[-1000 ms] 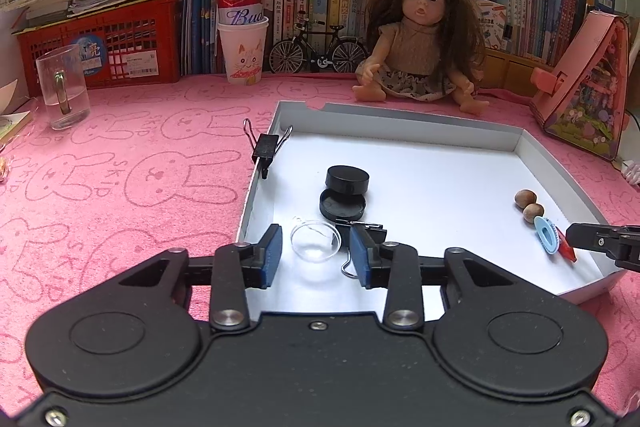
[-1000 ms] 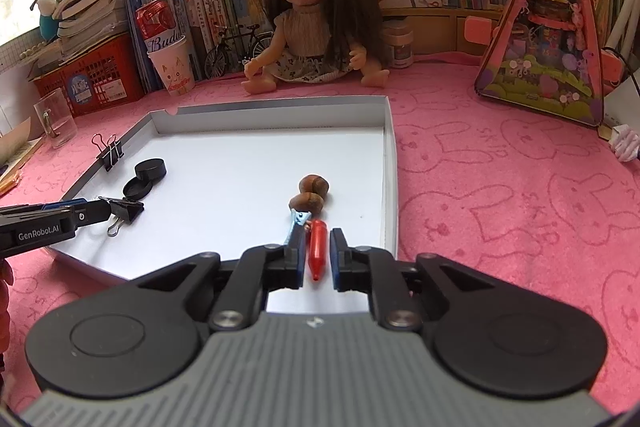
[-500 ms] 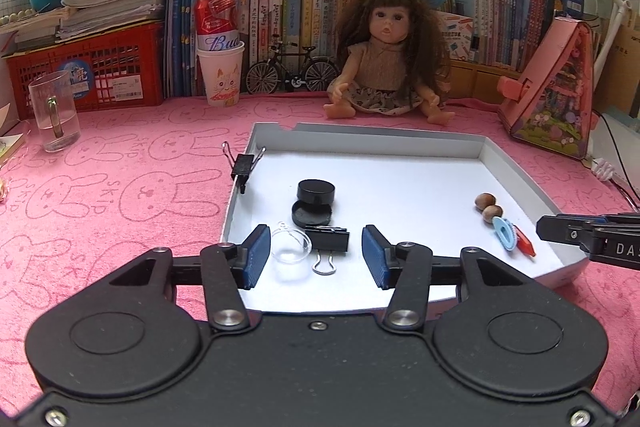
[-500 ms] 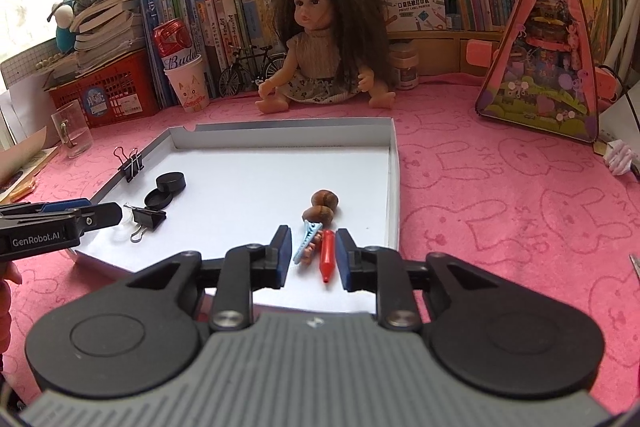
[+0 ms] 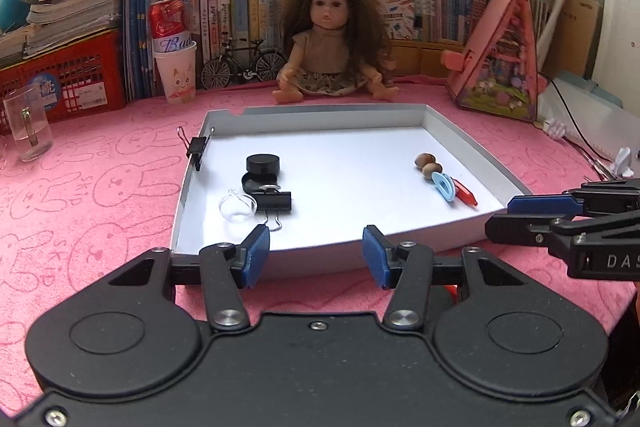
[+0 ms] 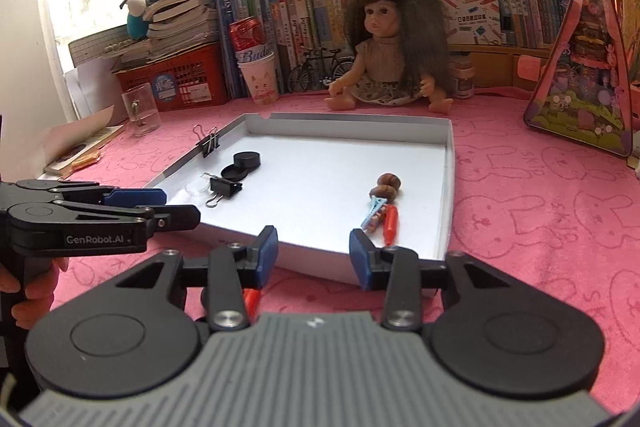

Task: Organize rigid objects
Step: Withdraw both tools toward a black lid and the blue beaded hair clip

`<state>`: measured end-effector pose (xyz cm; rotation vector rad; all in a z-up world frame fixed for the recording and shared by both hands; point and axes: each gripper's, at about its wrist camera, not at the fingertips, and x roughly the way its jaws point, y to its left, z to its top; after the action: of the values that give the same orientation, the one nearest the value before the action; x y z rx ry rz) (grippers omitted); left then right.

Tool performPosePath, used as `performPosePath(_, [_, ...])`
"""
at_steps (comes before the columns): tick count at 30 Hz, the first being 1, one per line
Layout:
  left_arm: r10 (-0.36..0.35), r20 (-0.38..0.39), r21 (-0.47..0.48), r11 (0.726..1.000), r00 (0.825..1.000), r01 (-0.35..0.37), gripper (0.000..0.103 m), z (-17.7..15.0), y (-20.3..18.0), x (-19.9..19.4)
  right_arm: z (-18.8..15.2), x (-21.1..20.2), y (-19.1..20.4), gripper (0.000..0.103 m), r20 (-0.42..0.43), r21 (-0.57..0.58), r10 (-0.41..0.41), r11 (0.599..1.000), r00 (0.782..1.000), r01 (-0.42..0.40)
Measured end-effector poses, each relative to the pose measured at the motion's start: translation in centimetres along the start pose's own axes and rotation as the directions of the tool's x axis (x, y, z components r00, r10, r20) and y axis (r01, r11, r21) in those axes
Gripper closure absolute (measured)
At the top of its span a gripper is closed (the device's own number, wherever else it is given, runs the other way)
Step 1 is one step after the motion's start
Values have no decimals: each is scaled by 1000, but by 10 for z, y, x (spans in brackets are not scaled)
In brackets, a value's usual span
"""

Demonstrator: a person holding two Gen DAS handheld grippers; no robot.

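Observation:
A shallow white tray (image 5: 456,131) (image 6: 450,187) lies on the pink cloth. Its left part holds a black binder clip (image 5: 276,201) (image 6: 226,187), a clear glass dome (image 5: 237,205) and a black round case (image 5: 262,165) (image 6: 247,159) with its lid off. Near the right wall lie two brown nuts (image 5: 426,163) (image 6: 386,187), a blue clip (image 5: 444,185) (image 6: 374,213) and a red piece (image 5: 464,193) (image 6: 391,223). My left gripper (image 5: 316,253) (image 6: 160,207) hangs open before the tray's near rim, holding nothing. My right gripper (image 6: 314,253) (image 5: 520,215) is beside it, jaws opening, nothing between them.
A second binder clip (image 5: 196,149) (image 6: 208,143) is clamped on the tray's left rim. A doll (image 5: 332,47) sits behind the tray, a pink house-shaped bag (image 5: 500,67) at the right, a paper cup (image 5: 176,75) and glass mug (image 5: 28,127) at the left. Books line the back.
Both grippers have drawn back out of the tray toward its near rim and their jaws have widened. The red piece, the glass dome and the binder clip now lie free in the tray.

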<state>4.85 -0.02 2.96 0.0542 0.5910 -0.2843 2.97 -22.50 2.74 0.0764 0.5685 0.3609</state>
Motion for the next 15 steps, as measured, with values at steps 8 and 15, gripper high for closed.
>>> performPosePath(8, [-55,-12,5,998,998,55,56,-7,-8,-16,-20,-12,6,44,-36,-9,66,998,997,-67])
performPosePath(15, [-110,-67,30,993,992,113,63,-19,-19,-18,-35,-18,16,44,-82,-32,152,987,985,-155])
